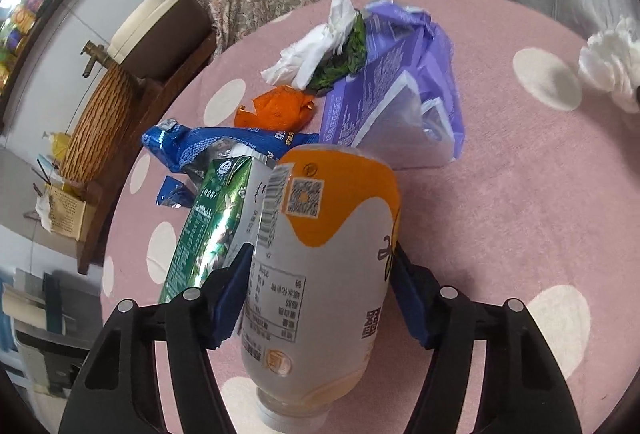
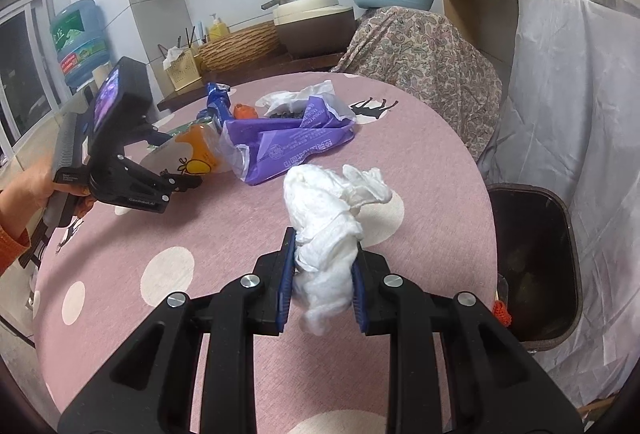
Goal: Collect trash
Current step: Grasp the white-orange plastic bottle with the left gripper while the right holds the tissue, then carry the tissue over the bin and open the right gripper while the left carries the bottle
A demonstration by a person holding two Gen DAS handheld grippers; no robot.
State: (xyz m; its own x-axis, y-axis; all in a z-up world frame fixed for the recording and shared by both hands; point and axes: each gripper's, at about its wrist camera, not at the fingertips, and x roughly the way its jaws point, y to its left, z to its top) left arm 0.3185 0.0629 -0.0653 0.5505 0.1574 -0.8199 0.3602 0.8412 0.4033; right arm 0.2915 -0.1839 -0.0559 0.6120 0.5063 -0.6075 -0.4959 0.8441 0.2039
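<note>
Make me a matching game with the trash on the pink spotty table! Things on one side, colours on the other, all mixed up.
Things:
1. drink bottle between the left fingers
2. crumpled tissue in the right fingers
3. plastic bag
4. milk carton

Colours:
A. purple
B. green
C. white and orange
D. white

Pairs: 1-C, 2-D, 3-A, 4-B

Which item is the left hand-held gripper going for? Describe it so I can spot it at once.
Start at the round pink table with white dots and find the litter pile on it. At the pile's near edge lies a plastic bottle between the pads of the left hand-held gripper. It is the only bottle there, with an orange-and-white label, beside a green carton.
</note>
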